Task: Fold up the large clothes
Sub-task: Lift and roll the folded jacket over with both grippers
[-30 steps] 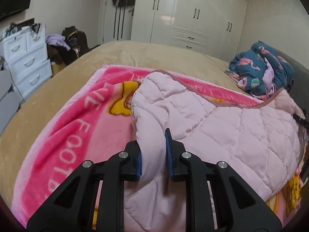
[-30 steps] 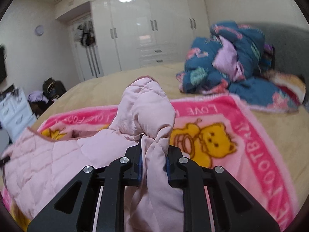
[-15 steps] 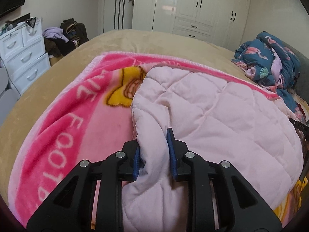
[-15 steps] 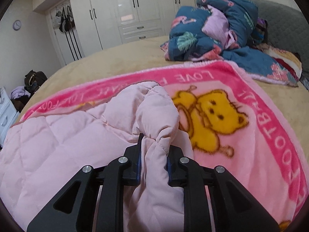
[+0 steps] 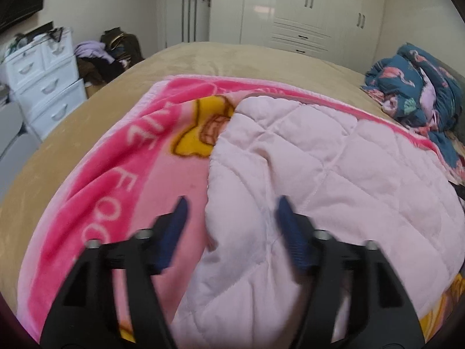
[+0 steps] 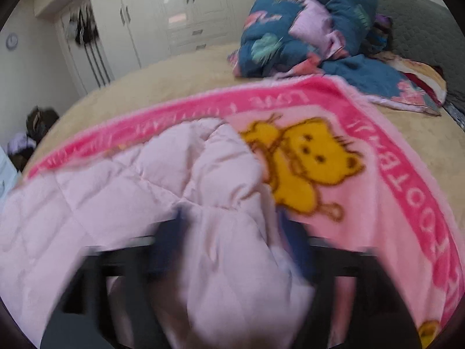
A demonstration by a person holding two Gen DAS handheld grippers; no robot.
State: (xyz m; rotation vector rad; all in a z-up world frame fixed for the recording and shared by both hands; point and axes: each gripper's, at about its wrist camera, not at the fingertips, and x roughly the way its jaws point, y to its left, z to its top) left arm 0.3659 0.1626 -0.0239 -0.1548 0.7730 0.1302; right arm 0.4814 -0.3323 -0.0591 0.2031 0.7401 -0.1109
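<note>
Both jaws just popped open: left gripper [image 5: 231, 224] spread around the pink quilted jacket [image 5: 319, 174], right gripper [image 6: 232, 232] spread too, jacket bunched between. Beyond them, jacket lies on the pink blanket [image 5: 116, 180] over the bed [image 5: 218, 58].

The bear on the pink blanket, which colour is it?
Yellow with brown outlines; the bear shows best in the right wrist view.

Soft, even daylight fills both views, with pale glare on the glossy wardrobe doors [image 5: 293, 8] at 12 o'clock. Fisheye bending curves the bed [image 5: 218, 61] and blackens the corners. Motion blur smears the right hand-held gripper [image 6: 232, 232] heavily, the left hand-held gripper [image 5: 232, 221] less
</note>
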